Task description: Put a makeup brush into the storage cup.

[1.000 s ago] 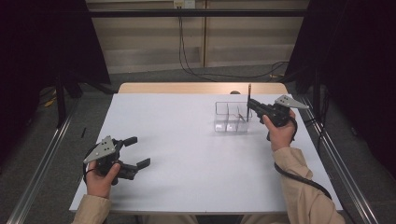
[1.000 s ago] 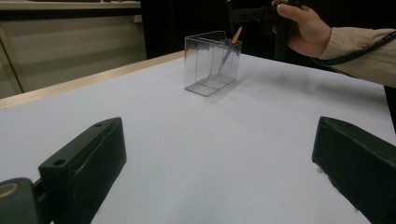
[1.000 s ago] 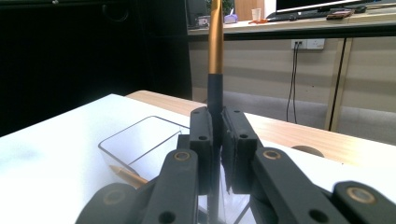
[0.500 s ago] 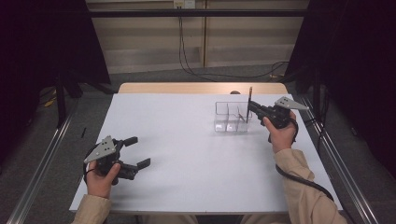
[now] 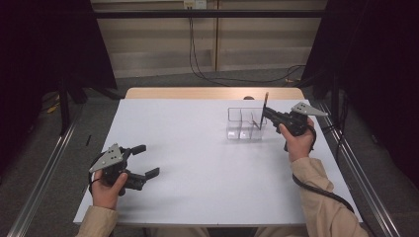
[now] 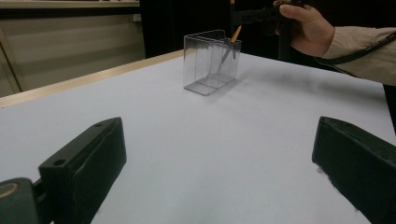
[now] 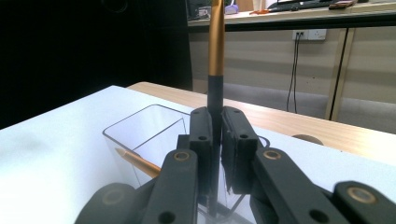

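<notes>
A person sits at the near edge of a white bench (image 5: 197, 148) with one gripper in each hand, two grippers in all.

The right gripper (image 5: 265, 114), at the far right of the bench, is clenched on one pen (image 7: 215, 60). The pen stands upright between its jaws, gold on the upper part and dark grey below, with its lower end dipping into a clear plastic organiser (image 5: 244, 124). There is one such organiser, standing on the far right part of the bench, just left of the right gripper. From above, two compartments can be made out, side by side; it may have more, but that is hard to tell.

A second gold pen (image 7: 137, 162) lies slanted inside the organiser, seen through its clear wall beside the gripped one. That makes two pens.

The left gripper (image 5: 148, 160) rests at the near left of the bench, well apart from the organiser. Its two black jaws stand wide and released, with only bare bench between them.

No brand, label or writing can be read on the pens, the organiser or the grippers.
</notes>
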A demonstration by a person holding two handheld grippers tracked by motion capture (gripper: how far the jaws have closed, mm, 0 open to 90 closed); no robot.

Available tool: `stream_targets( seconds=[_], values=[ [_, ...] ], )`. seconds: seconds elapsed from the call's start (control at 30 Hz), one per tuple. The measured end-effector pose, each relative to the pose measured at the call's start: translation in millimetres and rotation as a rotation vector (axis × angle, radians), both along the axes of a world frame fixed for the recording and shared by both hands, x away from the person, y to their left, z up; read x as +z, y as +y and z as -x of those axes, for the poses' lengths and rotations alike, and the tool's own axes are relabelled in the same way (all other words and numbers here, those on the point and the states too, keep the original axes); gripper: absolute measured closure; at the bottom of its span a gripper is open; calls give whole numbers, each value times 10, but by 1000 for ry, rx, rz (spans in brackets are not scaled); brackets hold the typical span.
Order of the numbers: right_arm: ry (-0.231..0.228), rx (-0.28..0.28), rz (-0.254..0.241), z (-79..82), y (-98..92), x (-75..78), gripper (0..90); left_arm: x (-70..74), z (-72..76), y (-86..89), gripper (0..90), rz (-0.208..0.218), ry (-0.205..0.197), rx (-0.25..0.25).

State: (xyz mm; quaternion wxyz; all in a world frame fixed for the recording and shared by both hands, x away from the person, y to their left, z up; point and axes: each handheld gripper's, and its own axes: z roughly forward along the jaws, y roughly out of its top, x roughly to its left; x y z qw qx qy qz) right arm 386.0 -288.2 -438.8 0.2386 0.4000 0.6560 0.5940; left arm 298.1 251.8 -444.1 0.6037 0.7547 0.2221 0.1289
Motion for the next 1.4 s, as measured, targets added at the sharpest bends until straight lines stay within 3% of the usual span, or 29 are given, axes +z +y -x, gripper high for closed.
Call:
stream_targets(
  seconds=[0.3, 0.67, 0.93, 1.4],
  values=[
    [16, -8, -33, 25, -4, 7, 550, 8, 3, 0, 29, 2, -4, 0],
    [19, -3, -35, 47, 8, 32, 318, 13, 9, -6, 29, 1, -2, -1],
    [20, 6, 0, 104, -4, 28, 260, 15, 13, -3, 29, -1, -5, -2],
    [22, 19, 16, 186, 9, 53, 157, 4, 9, 24, 29, 7, -3, 3]
  ],
)
